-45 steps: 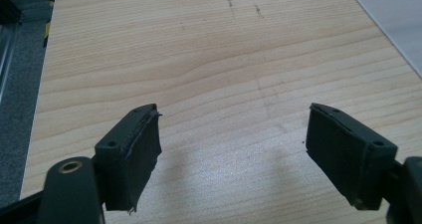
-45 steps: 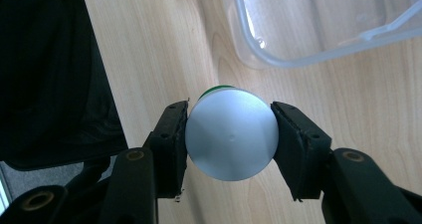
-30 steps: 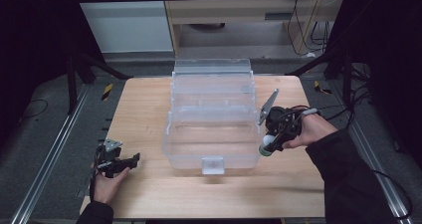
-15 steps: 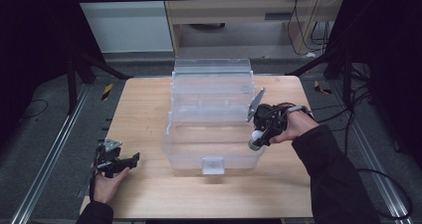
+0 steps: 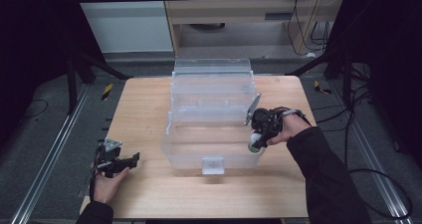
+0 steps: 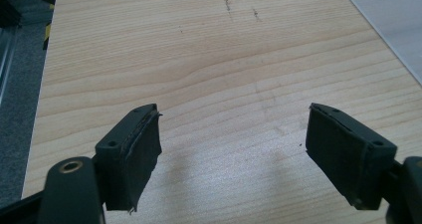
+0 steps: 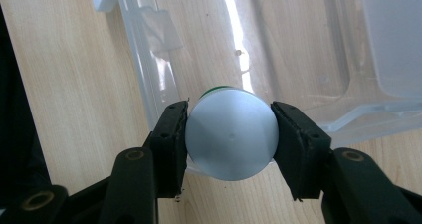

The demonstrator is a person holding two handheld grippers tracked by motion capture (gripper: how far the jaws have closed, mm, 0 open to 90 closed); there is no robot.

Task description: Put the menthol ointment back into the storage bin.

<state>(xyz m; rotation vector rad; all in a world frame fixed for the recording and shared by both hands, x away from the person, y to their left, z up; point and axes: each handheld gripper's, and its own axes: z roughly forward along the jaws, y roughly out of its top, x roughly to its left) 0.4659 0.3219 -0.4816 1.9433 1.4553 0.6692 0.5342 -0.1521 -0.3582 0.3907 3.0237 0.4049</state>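
Both grippers are black. The left gripper (image 6: 234, 149) has flat square pads. The right gripper (image 7: 231, 134) shows round brass screws. Dark sleeves (image 5: 323, 174) sit behind them.

high view: dim, soft, dark surround, wooden surface (image 5: 149, 109) evenly lit from above; left gripper view: bright, sharp wood grain, faint soft shadows beneath the jaws; right gripper view: white glare streak on clear plastic box (image 7: 239, 59); silver cap (image 7: 231, 134) slightly blurred, diffuse sheen

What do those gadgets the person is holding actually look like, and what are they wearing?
Each hand-held gripper, left and right, is black with two blocky, flat-padded jaws and brass-coloured rivets. A grey three-cornered plate tops the left one. A black cable trails from the right one. The person wears dark long sleeves.
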